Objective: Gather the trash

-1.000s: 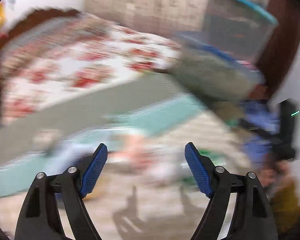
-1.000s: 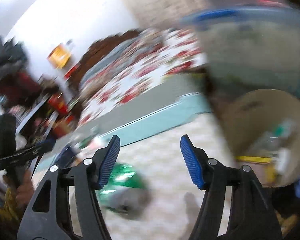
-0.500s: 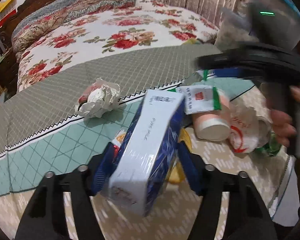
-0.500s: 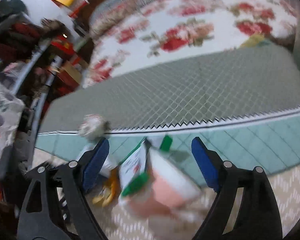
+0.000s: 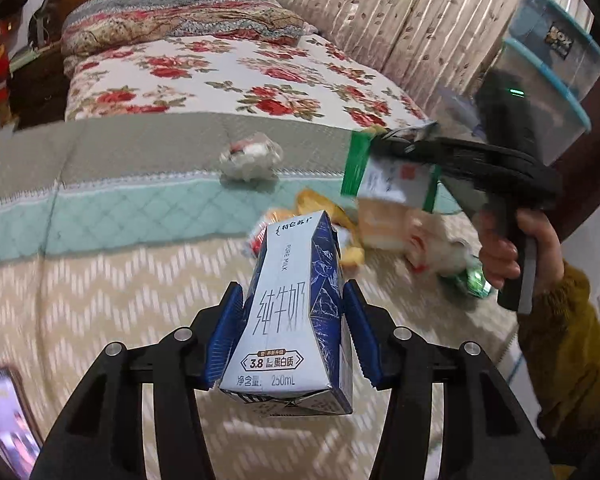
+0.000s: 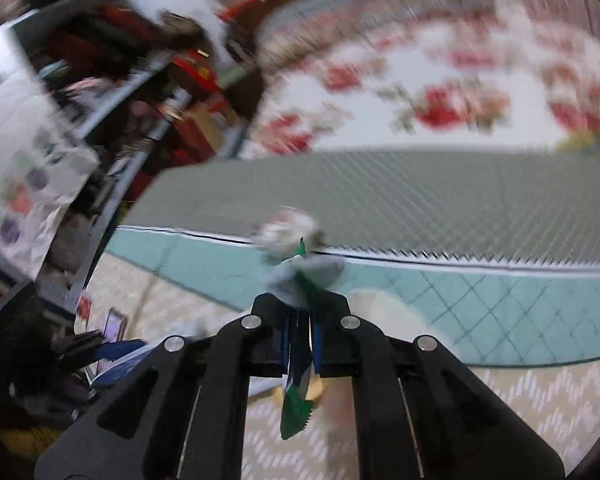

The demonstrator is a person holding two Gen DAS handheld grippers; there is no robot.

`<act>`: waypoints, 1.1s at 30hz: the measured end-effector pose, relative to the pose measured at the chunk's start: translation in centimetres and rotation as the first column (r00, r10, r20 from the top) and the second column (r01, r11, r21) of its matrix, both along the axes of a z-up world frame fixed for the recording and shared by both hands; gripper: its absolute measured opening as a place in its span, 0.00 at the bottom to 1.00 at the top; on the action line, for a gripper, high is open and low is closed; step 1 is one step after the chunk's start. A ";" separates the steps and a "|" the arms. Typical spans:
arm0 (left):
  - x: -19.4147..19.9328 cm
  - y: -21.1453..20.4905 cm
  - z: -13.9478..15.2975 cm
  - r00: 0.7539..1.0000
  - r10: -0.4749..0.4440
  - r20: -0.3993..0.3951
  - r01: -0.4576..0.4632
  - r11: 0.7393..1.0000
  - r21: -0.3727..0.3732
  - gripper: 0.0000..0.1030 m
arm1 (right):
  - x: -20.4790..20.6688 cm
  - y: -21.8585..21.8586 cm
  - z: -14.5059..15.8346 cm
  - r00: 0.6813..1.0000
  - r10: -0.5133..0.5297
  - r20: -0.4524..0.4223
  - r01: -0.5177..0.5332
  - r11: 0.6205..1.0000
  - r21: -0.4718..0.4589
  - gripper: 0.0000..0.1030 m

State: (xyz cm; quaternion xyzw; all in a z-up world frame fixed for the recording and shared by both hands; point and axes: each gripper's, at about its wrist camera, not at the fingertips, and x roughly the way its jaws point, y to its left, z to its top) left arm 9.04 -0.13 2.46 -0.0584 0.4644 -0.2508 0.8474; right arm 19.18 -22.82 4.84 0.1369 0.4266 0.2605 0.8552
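Half a second earlier the left tongs (image 5: 294, 332) were just closing round the milk carton (image 5: 296, 308) where it lay among the litter; now they were clamped on its sides and the carton stood lifted off the bed (image 5: 100, 280). The right tongs (image 6: 299, 340), then spread wide above the pile, were pressed together on a green-and-white wrapper (image 5: 392, 176), carried clear of the quilt. Both pieces were thus in hand. Still on the bed: crumpled paper ball (image 5: 250, 156), orange wrapper (image 5: 340, 220), paper cup (image 5: 380, 228), white bag (image 5: 436, 248). Judged: two items ready for binning, four or more to go.
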 end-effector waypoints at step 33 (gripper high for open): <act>-10.0 -13.5 -5.2 0.968 -0.248 -0.031 0.245 0.919 0.309 0.47 | -26.3 -4.6 -9.0 0.987 -0.150 0.066 0.154 0.986 -0.063 0.54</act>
